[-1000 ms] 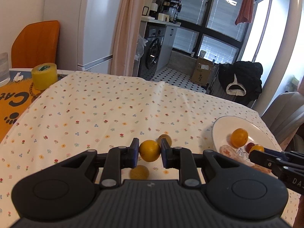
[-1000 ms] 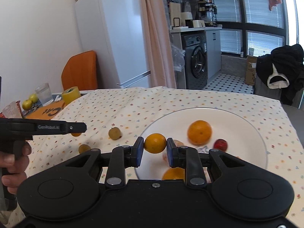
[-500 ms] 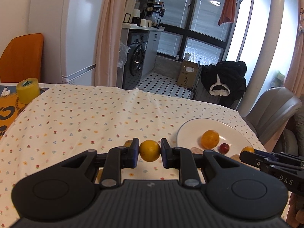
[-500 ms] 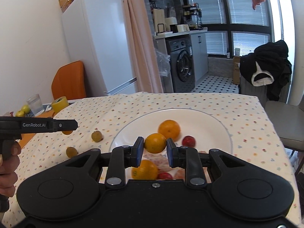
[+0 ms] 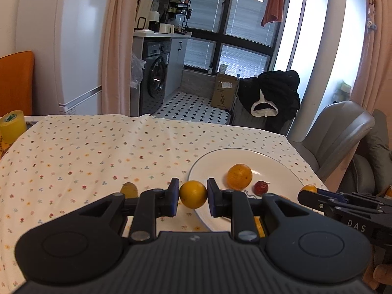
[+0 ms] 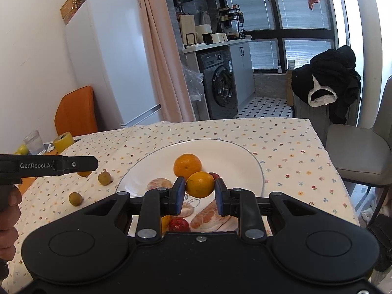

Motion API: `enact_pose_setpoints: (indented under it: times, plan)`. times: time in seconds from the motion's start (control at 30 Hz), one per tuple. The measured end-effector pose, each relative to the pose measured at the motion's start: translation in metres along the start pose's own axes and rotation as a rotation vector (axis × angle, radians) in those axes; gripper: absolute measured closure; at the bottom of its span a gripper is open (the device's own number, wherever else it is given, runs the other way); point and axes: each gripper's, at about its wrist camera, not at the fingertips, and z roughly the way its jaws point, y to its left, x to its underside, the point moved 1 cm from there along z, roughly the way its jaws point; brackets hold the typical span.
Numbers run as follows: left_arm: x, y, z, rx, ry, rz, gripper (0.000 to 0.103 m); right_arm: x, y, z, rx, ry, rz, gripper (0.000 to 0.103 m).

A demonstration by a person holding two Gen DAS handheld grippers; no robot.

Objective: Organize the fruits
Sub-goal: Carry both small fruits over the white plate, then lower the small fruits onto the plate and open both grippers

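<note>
My left gripper (image 5: 193, 197) is shut on a yellow-orange round fruit (image 5: 193, 193), held above the tablecloth just left of the white plate (image 5: 247, 151). My right gripper (image 6: 200, 189) is shut on a small orange (image 6: 200, 183), held over the plate (image 6: 235, 145). On the plate lie a larger orange (image 6: 187, 166), peeled citrus segments (image 6: 208, 215) and a small red fruit (image 6: 178, 224). Two small green-brown fruits (image 6: 104, 178) (image 6: 75, 199) rest on the cloth left of the plate. In the right wrist view the left gripper (image 6: 84, 164) shows at the left edge.
A flowered tablecloth (image 5: 98, 152) covers the table. A yellow tape roll (image 6: 63, 140) and a glass (image 6: 34, 142) stand at the far left. A grey chair (image 6: 362, 152) stands at the table's right side. A person's hand (image 6: 8, 210) holds the left gripper.
The left gripper has carried its fruit to the right, close to the plate. The right gripper has moved forward over the plate with its orange. Both stay shut.
</note>
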Motion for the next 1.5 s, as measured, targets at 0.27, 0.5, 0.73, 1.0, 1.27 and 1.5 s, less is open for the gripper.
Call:
enact_pose_setpoints:
  times: [0.27, 0.5, 0.73, 1.0, 1.27, 1.5]
  plan:
    - [-0.001, -0.016, 0.016, 0.031, 0.018, 0.029, 0.081, 0.001, -0.005, 0.006, -0.001, 0.008, 0.01, 0.079]
    - [0.001, -0.025, 0.032, 0.044, 0.045, 0.04, 0.081, 0.0, -0.006, 0.015, -0.009, 0.016, 0.015, 0.079]
    - [0.001, -0.032, 0.045, 0.051, 0.066, 0.051, 0.081, 0.003, -0.016, 0.02, -0.021, 0.022, 0.062, 0.071]
    - [0.001, -0.04, 0.055, 0.07, 0.082, 0.049, 0.08, 0.006, -0.022, 0.017, -0.012, 0.021, 0.075, 0.067]
    - [0.001, -0.029, 0.049, 0.044, 0.082, 0.029, 0.074, 0.008, -0.022, 0.016, -0.015, 0.021, 0.08, 0.063]
    - [-0.001, -0.005, 0.036, -0.012, 0.061, 0.001, 0.057, 0.006, -0.014, 0.015, -0.023, 0.018, 0.067, 0.061]
